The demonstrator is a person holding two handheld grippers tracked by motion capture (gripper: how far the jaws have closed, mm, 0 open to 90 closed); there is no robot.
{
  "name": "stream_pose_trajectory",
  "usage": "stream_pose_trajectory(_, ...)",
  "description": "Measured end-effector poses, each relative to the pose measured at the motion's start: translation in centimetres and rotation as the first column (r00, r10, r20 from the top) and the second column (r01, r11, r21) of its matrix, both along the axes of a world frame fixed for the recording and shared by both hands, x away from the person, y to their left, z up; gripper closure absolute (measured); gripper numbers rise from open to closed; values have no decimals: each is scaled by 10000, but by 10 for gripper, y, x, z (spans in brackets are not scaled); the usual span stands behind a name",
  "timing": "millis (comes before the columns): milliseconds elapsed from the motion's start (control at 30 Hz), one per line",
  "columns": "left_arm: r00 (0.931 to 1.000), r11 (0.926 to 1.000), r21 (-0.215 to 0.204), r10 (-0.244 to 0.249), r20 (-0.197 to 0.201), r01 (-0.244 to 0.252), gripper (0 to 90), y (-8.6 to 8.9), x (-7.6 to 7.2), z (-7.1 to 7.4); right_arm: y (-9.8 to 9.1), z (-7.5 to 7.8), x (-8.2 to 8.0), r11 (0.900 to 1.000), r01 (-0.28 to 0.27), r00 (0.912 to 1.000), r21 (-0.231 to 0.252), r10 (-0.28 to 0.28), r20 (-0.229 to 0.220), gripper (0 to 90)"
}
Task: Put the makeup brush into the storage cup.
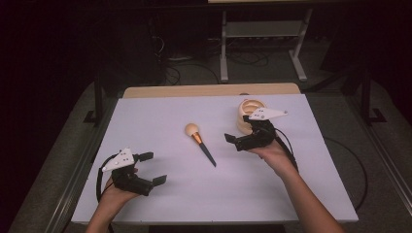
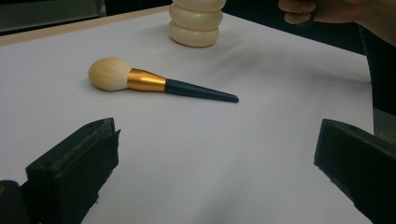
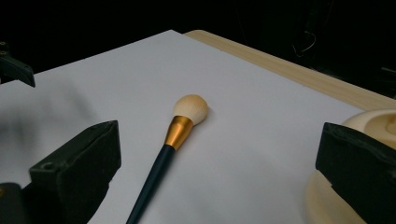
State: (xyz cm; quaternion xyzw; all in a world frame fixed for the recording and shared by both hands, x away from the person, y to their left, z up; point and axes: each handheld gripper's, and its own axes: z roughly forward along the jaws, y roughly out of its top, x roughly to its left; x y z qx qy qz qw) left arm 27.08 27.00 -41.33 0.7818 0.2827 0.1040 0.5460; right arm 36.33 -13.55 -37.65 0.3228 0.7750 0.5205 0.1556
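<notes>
A makeup brush point(image 1: 199, 143) with a cream head, gold ferrule and dark handle lies flat in the middle of the white board point(image 1: 145, 121), head pointing away from the person. A cream ringed holder point(image 1: 250, 116) stands upright at the back right. My right gripper point(image 1: 241, 133) hovers open just in front of the holder, right of the brush. Its own view has the brush point(image 3: 175, 140) between its wide jaws point(image 3: 215, 172) and the holder point(image 3: 373, 119) by the right jaw. My left gripper point(image 1: 150, 168) is open and empty near the front left; from it, the brush point(image 2: 159, 83) and holder point(image 2: 196, 21) lie ahead.
The board rests on a wooden table whose far edge point(image 1: 209, 90) shows behind it. A metal desk frame point(image 1: 262, 29) and cables stand on the dark floor beyond. The person's right hand point(image 2: 327, 11) appears at the upper right of the left gripper view.
</notes>
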Motion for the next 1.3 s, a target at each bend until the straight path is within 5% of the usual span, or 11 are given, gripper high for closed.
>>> stream_pose_trajectory(1300, 9999, 10000, 44, -88, 88, 88, 0, -1, 0, 0, 41, -7, 19, 9980, -494, 9985, -399, 485, -235, 0)
